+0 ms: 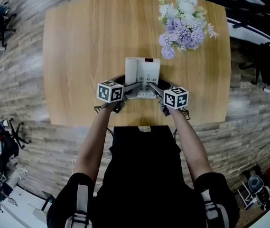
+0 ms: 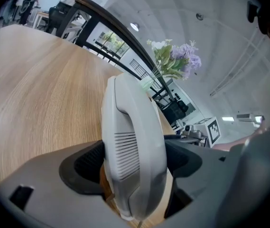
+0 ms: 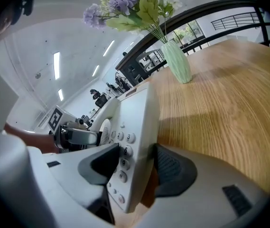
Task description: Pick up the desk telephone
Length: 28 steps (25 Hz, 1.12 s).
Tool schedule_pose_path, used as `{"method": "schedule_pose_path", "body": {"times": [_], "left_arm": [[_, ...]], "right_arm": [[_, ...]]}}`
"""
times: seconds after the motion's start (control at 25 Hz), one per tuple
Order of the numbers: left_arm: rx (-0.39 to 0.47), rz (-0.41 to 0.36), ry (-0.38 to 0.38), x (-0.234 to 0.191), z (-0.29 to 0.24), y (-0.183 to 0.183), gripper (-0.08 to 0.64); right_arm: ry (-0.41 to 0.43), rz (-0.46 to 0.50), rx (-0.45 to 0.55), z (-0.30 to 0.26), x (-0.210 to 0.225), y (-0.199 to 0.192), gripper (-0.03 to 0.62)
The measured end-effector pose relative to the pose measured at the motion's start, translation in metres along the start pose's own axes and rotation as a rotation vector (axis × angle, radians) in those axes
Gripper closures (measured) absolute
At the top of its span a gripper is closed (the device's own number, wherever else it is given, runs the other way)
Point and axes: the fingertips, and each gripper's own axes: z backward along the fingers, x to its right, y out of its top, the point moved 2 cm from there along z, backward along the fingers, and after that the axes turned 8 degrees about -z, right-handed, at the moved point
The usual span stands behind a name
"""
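A white desk telephone (image 1: 143,71) lies at the near middle of the wooden table (image 1: 82,51), its handset on the left and its keypad on the right. My left gripper (image 1: 134,90) is shut on the phone's near left end, and in the left gripper view (image 2: 135,163) the handset (image 2: 132,137) is pinched between both jaws. My right gripper (image 1: 155,90) is shut on the near right end, where the keypad edge (image 3: 134,127) sits between the jaws (image 3: 137,163). I cannot tell whether the phone touches the table.
A pale green vase (image 3: 177,61) of purple and white flowers (image 1: 184,25) stands on the table beyond the phone, to its right. The table's near edge (image 1: 139,125) is just behind the grippers. Office chairs and desks stand around on the floor.
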Motion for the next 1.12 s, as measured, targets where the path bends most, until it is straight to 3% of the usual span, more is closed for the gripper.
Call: {"method": "schedule_pose_path", "body": {"times": [0.16, 1.12], "left_arm": [[0.053, 0.037, 0.001, 0.006, 0.010, 0.005, 0.169], [0.221, -0.045, 0.071, 0.081, 0.051, 0.032, 0.169]], "right_arm": [[0.020, -0.009, 0.018, 0.006, -0.009, 0.004, 0.351], [0.071, 0.155, 0.067, 0.074, -0.055, 0.029, 0.354]]}}
